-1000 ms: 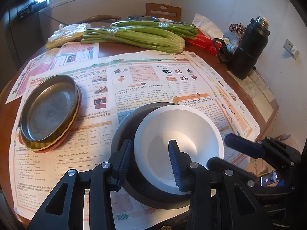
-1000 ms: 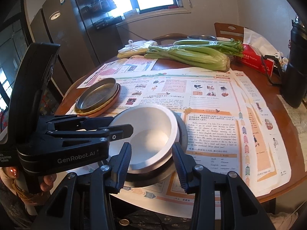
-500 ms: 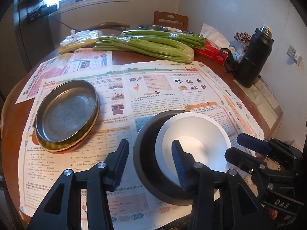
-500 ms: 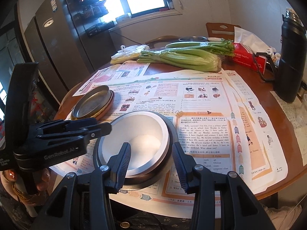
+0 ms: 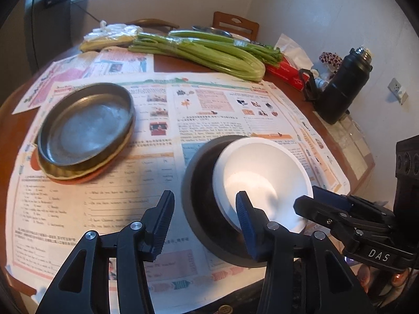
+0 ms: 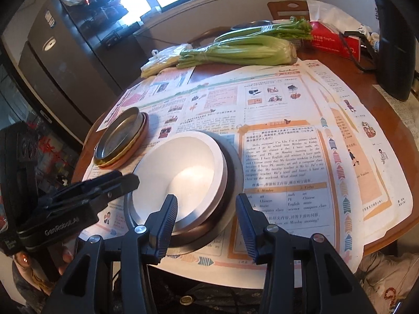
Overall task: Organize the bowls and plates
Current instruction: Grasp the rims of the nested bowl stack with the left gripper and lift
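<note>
We hover both claws over the nested bowls at the near edge of the round worktop (image 5: 167, 66), where the white bowl (image 5: 262, 180) sits tilted inside the dark bowl (image 5: 199, 196) on a spread of newspaper (image 5: 209, 110); the stack of plates (image 5: 83, 133), a metal one on top, lies well apart toward the left. Our left claw (image 5: 204, 219) stands spread and grips nothing, one finger over the paper and the other over the white bowl's inside, the dark rim between them. Our right claw (image 6: 207, 219) is opening, with the near rims of both bowls between its fingers, the pads seemingly not pressing. To finish well, we judge the white bowl should be let settle level and centred in the dark one, then both claws drawn back clear of the rims without nudging the pair toward the worktop's edge. The claw fingers hide the nearest arc of the rims, so we cannot tell how the white bowl seats there; the plates beneath the metal one show only as yellow and orange edges, and the flask (image 5: 340, 86) is cut off in the right wrist view
</note>
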`<act>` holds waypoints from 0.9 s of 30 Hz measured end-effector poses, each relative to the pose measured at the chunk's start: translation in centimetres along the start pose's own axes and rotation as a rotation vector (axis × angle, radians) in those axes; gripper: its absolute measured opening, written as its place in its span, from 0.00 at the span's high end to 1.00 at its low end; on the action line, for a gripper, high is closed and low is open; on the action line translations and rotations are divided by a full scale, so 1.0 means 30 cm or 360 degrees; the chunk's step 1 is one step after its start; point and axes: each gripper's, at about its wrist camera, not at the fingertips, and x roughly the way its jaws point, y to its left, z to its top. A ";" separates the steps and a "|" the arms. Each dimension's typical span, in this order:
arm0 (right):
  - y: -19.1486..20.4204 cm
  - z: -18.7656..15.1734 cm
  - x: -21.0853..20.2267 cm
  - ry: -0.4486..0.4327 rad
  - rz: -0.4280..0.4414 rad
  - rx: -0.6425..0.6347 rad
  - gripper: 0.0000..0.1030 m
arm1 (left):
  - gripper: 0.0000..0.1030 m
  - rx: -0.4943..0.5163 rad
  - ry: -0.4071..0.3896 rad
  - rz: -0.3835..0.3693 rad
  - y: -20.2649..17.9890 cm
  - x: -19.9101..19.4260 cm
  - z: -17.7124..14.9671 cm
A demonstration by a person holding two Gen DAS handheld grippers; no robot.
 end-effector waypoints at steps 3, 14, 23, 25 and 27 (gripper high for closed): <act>-0.002 0.000 0.003 -0.0002 -0.0013 0.0003 0.54 | 0.50 -0.0020 0.0022 -0.0011 -0.006 0.025 -0.002; -0.005 -0.013 0.091 0.0116 0.0077 0.0043 0.47 | 0.49 -0.0102 0.0104 -0.0091 0.025 0.096 -0.006; 0.038 0.003 0.128 0.0100 0.0049 -0.0020 0.48 | 0.51 -0.0067 0.0072 -0.0092 0.039 0.101 0.018; 0.061 0.023 0.132 0.0092 0.0063 -0.0039 0.48 | 0.51 -0.0081 0.0035 -0.0083 0.064 0.075 0.040; 0.092 0.047 0.137 0.0084 0.0074 -0.0066 0.48 | 0.51 -0.0090 0.0002 -0.0068 0.090 0.049 0.060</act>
